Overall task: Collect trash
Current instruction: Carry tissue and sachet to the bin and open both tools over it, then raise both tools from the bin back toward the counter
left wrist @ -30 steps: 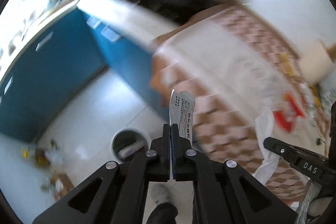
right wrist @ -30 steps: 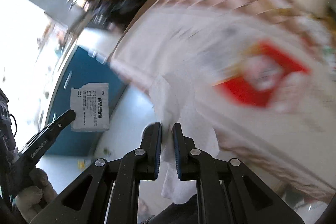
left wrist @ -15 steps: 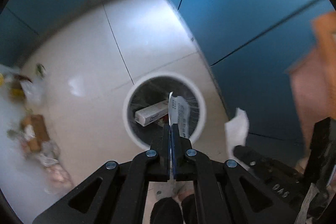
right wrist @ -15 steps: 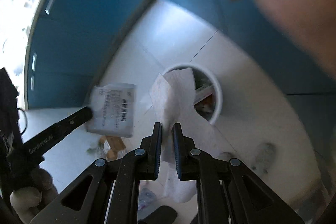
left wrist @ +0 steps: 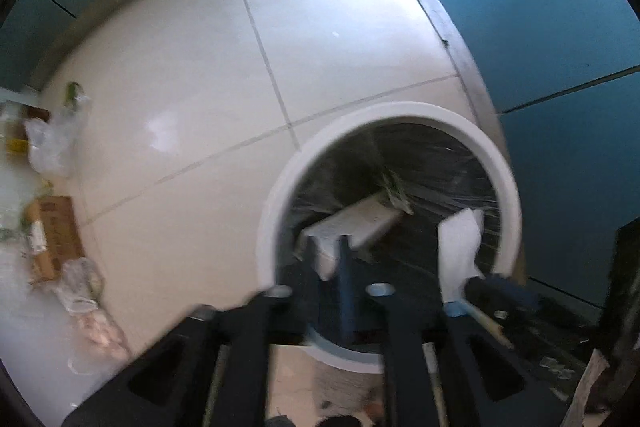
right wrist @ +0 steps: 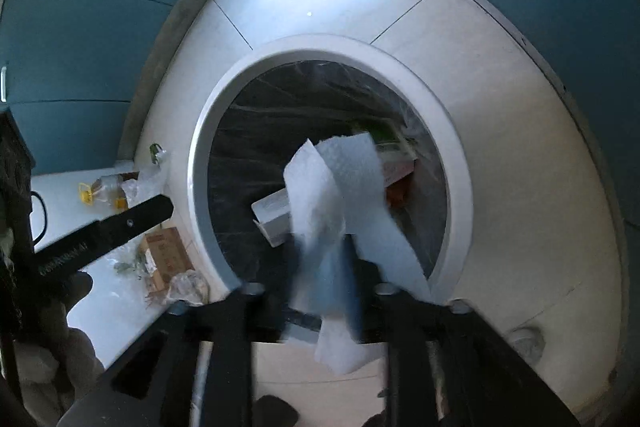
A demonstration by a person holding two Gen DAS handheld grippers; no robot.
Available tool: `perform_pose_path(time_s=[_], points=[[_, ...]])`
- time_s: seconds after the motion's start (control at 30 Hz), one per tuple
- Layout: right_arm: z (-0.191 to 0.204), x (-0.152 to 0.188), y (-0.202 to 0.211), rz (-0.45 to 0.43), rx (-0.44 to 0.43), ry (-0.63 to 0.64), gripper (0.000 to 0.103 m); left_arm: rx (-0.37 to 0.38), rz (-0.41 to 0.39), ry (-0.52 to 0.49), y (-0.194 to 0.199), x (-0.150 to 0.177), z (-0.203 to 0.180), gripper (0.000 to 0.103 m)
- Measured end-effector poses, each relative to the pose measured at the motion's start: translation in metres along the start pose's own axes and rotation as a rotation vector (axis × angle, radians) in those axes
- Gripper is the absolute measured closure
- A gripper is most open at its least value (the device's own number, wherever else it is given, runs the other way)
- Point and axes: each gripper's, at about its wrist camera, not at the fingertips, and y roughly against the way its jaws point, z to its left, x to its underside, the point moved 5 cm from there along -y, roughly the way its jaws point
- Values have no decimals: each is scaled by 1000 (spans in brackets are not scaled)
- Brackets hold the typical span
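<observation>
Both tongs hang over the white waste bin (right wrist: 452, 163) on the floor. The left tongs (left wrist: 326, 259) are parted, the printed packet (left wrist: 325, 261) loose between them. The right tongs (right wrist: 324, 263) are parted too; the paper towel (right wrist: 336, 195) is between them, grip unclear.

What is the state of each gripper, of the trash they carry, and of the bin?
Left gripper: open, above the bin.
Packet: between the left fingers, blurred; held or falling, cannot tell.
Right gripper: blurred; open or shut, cannot tell.
Tissue: twisted, between the right fingers, above the bin.
Bin: upright, lined, partly filled.
Box: lying in the bin.
</observation>
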Motion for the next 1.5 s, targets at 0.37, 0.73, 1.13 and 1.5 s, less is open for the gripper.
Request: perform_pose_path(time_s=[0.37,0.73,1.13,1.5], points=[[19,2,45,-61,300,164,1,-126,-84,-2,58,22,0,0],[65,39,149,-98,401,233,0,-147,-154,-30,171,46,-14,0],[137,105,333,-153,401,276,0,-108,-206,-51,335,92,-25,0],[205,176,491,-241,346,298,0,-127,-319,-69,478,137,-30,0]])
